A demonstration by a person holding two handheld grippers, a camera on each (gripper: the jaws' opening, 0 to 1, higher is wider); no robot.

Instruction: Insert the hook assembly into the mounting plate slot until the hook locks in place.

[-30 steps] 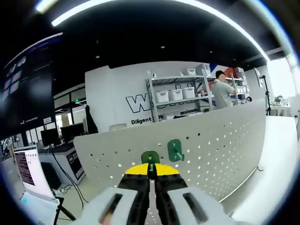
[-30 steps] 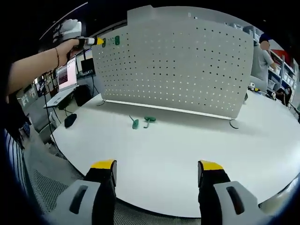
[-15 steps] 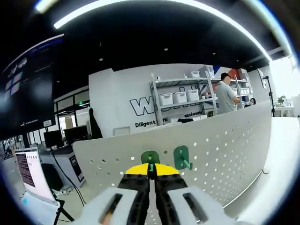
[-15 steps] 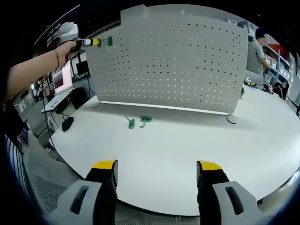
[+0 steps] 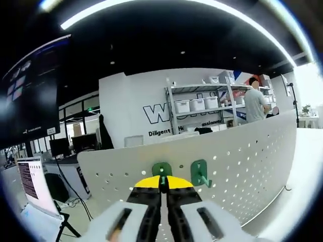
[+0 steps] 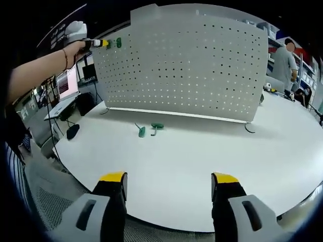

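Yellow-tipped black jaws, grey gripper (image 6: 169, 184) bodies

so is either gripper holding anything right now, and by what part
The left gripper is shut on a green hook, pinching its lower edge at the pegboard. The right gripper is open and holds nothing.

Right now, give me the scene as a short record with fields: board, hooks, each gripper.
board: white pegboard standing upright on the white table
hook in hand: green hook pinched at the board's top edge
hook mounted: second green hook on the board, just beside the held one
loose hooks: two green hooks lying on the table in front of the board
left gripper: jaws shut on the green hook, raised to the board's upper corner
right gripper: jaws open, empty, low over the near table edge
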